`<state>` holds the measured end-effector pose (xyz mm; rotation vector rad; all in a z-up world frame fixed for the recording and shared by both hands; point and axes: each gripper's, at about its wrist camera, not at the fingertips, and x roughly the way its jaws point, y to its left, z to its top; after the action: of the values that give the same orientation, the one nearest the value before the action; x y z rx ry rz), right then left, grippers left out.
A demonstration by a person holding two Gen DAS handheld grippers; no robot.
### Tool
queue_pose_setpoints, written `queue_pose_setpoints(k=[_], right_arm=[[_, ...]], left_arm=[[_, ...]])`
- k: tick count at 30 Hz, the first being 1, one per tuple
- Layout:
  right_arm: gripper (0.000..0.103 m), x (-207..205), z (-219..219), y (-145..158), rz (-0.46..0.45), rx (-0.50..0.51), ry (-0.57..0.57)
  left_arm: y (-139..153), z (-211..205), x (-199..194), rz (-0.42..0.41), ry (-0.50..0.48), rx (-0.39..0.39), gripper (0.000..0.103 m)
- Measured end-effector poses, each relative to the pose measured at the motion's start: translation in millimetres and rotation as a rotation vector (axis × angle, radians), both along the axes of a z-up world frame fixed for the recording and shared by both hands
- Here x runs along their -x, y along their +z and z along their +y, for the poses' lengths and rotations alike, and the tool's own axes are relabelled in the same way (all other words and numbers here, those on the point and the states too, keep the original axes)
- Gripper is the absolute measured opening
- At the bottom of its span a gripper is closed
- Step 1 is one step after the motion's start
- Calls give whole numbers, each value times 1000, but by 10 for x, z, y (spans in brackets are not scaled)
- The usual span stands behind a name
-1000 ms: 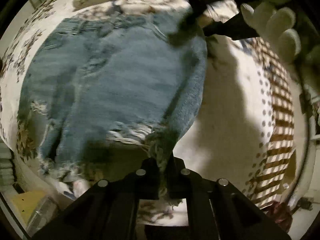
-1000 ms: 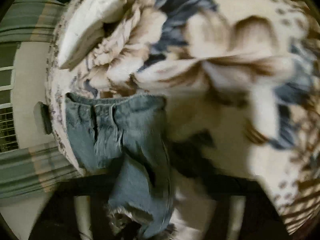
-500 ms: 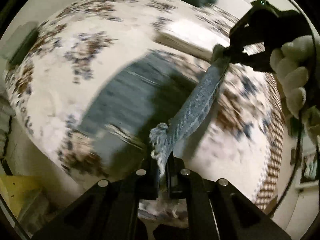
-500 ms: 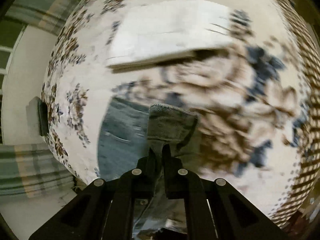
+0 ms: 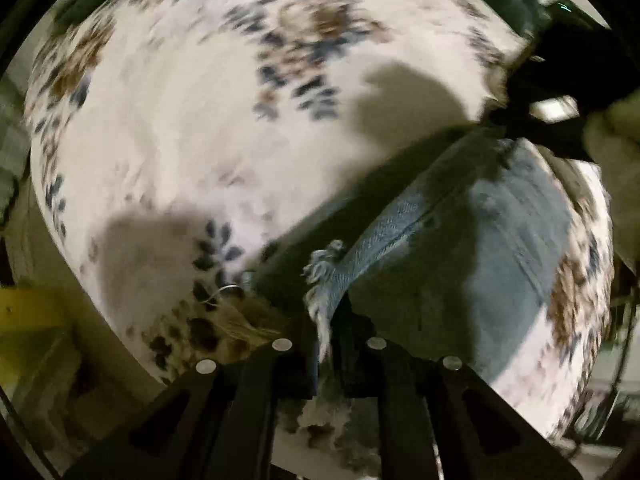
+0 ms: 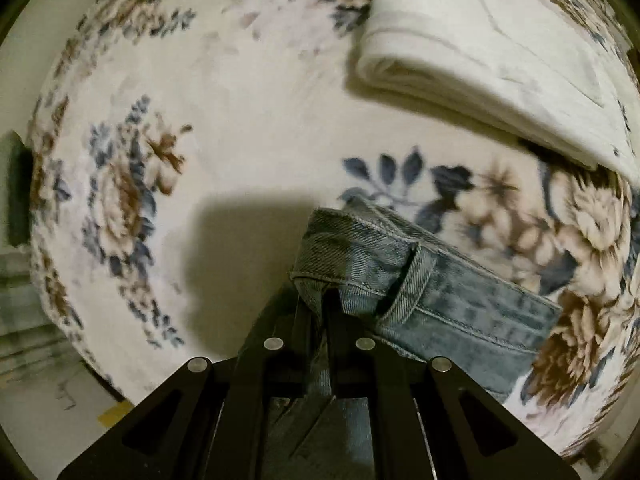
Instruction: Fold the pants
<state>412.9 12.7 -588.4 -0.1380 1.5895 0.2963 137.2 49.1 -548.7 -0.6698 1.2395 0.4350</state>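
Change: a second ago the denim pants (image 5: pixel 472 240) lay spread flat on the floral bed (image 5: pixel 180 120); now one side edge is lifted and carried across — apparently the lengthwise fold in progress.
Left tool (image 5: pixel 330 344): pressed together on the frayed hem.
Right tool (image 6: pixel 325 320): pinching the waistband corner beside a belt loop.
Pants: part raised and taut between both tools, the rest on the bed.
Containers: none seen — only a folded white cloth (image 6: pixel 500 60) near the bed's far edge.

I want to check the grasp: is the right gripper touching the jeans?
Touching. The right wrist view shows the right gripper with its jaws closed on the waistband corner of the jeans, denim pinched between them.
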Motion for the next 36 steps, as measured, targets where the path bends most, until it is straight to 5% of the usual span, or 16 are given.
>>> queue_pose_setpoints(k=[3,9,10,11,13,21,25,30,32,36], right_arm=[[29,-6,109,-48,62,-46,38],[86,94,-44,269,108,-243,135],[91,117,-120,312,107,-251,141],[99,160,-241,380,103,-272,149],[101,225,-443,447,101,-279,161],[101,403,-1617,424,126,-276,203],[101,383,-1949,239,147,-291,219],[101,327,-2118,-44,182,-324,263],[101,284,-2094,-118,189,-353,264],[101,88,-2008,-233,184,-429,225]], left_arm=[[-54,123,103,-16,73,38,8],[-9,240,303,-15,219,72,27],[-3,235,333,-13,237,84,34],[2,202,363,-9,263,103,57],[20,47,360,-14,288,149,93],[165,-858,383,-116,454,334,95],[-34,-1261,501,-201,689,518,95],[-660,-1628,692,-227,1054,712,95],[-787,-1642,719,-255,1162,739,94],[-819,-1418,702,-297,1305,671,94]])
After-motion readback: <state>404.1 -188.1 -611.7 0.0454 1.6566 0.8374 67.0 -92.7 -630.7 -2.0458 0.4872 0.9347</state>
